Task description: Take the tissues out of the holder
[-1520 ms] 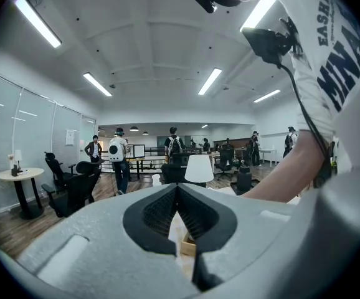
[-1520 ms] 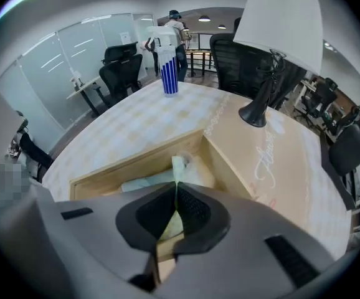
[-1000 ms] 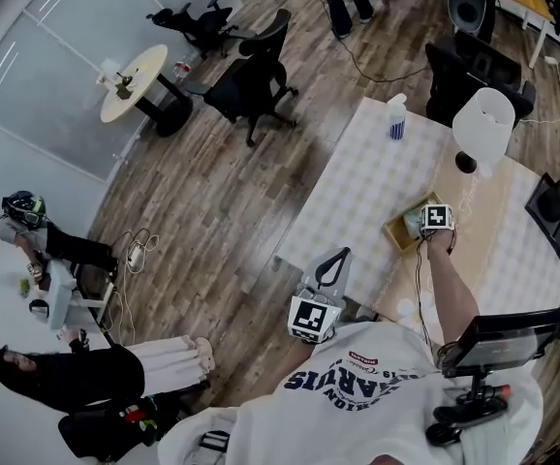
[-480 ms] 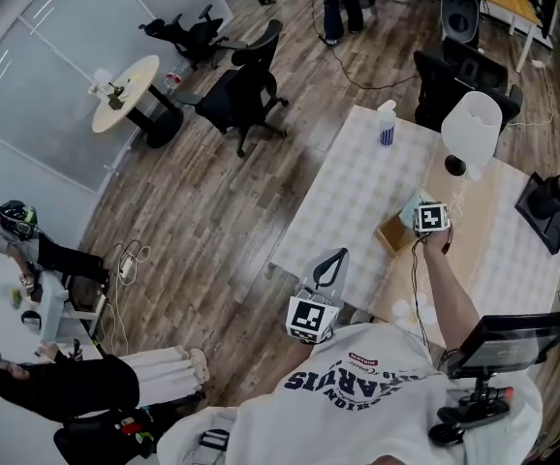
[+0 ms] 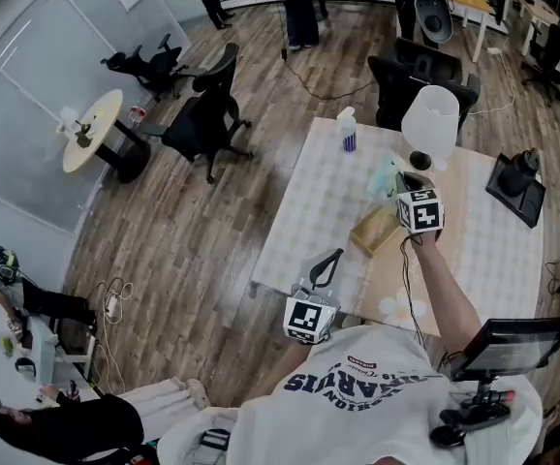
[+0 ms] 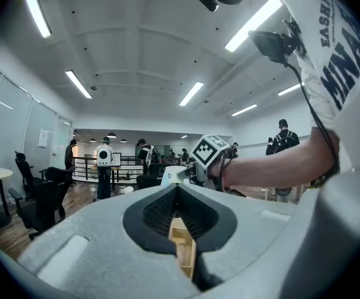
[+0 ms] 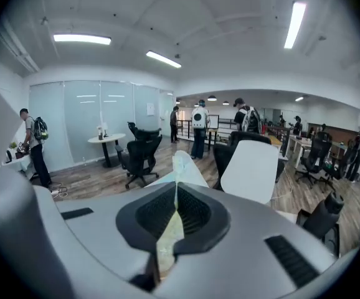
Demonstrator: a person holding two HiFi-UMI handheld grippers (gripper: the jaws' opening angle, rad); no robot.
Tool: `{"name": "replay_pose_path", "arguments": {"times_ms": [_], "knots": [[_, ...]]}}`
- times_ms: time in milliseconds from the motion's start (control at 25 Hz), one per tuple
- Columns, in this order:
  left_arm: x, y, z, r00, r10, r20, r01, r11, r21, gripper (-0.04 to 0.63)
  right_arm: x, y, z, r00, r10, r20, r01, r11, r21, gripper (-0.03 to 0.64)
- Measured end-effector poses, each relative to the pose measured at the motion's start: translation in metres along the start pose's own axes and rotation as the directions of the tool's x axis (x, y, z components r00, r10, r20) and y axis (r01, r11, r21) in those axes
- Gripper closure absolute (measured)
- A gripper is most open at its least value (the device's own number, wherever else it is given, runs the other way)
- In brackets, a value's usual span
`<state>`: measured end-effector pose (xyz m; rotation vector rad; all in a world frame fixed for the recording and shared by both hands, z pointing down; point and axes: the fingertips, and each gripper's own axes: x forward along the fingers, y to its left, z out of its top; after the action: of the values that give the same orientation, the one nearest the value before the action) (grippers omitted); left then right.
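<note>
The right claw is clamped fully shut on a tissue. The thin, pale, faintly green sheet is pinched flat between the ribbed black pads and pokes out past the tips as a soft, creased tongue. What matters for the coming move is how far the sheet is from the holder. The holder is a shallow, open-topped box, seemingly of wood, that sits on the checked table below this claw and a little behind its tips, on the person's side. Its long axis runs slantwise across the claw's line of reach. From the head view the tissue seems to hang clear of the box rim, though at this size I cannot rule out a trailing corner inside. The right claw is much the nearer to the holder. The left claw waits well back from it at the near table edge, pointing level, with its jaws together and apparently nothing gripped. The sheet is light and limp and will likely drape and flutter, while the rigid box should stay put.
</note>
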<state>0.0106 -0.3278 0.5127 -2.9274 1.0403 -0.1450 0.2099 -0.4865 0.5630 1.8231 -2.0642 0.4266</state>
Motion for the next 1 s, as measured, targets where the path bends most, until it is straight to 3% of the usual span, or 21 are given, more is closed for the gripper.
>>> {"name": "replay_pose_path", "arguments": {"times_ms": [200, 400, 600, 1000], "knots": [[0.021, -0.025, 0.003, 0.994, -0.107, 0.021, 0.107, 0.994, 0.006, 0.591, -0.084, -0.001, 0.06, 0.984, -0.026, 0.178, 0.033, 0.999, -0.032, 0.611], [0.037, -0.05, 0.01, 0.982, -0.186, 0.037, 0.185, 0.982, 0.026, 0.591, -0.139, 0.002, 0.093, 0.957, -0.025, 0.288, 0.043, 0.998, -0.056, 0.609], [0.046, -0.073, 0.019, 0.967, -0.251, 0.045, 0.249, 0.968, 0.039, 0.591, -0.157, -0.008, 0.089, 0.954, -0.05, 0.296, 0.066, 0.997, -0.044, 0.611], [0.044, -0.07, 0.018, 0.966, -0.256, 0.032, 0.255, 0.966, 0.046, 0.591, -0.155, -0.009, 0.082, 0.958, -0.055, 0.282, 0.067, 0.997, -0.034, 0.61]]}}
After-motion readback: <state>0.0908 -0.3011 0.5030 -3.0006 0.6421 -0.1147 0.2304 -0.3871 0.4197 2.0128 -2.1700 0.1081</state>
